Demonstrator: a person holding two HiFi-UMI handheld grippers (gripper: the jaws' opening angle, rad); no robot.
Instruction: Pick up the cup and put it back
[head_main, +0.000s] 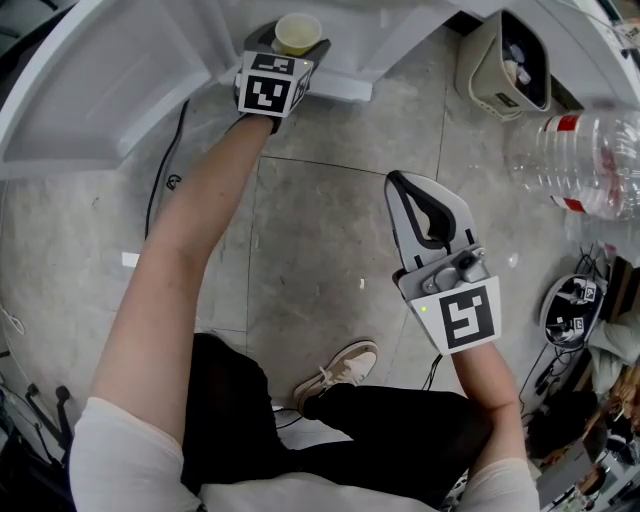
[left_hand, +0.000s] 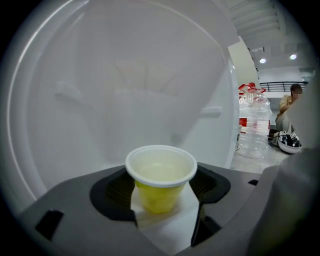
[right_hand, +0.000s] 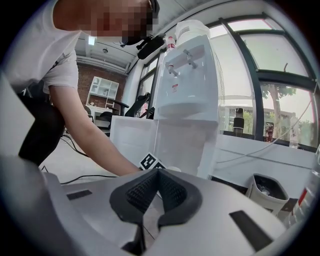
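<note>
The yellow cup (left_hand: 160, 185) stands on a white ledge (left_hand: 172, 232) between the spread jaws of the left gripper (left_hand: 161, 200); the right gripper (right_hand: 156, 192) is clenched, empty. The cup is light and easy to crush, I think: squeeze softly below the rim.

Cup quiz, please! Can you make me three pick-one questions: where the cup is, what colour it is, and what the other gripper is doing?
1. Where is the cup? A between the left gripper's jaws; B between the right gripper's jaws; C on a chair.
2. What colour is its outside? A red; B yellow; C blue.
3. How are the right gripper's jaws? A wide apart; B together, empty; C shut on a bottle.
Answers: 1 A, the left gripper view shows it standing between those open jaws. 2 B, its wall is yellow under a white rim. 3 B, the right gripper view shows the pads meeting with nothing between.
</note>
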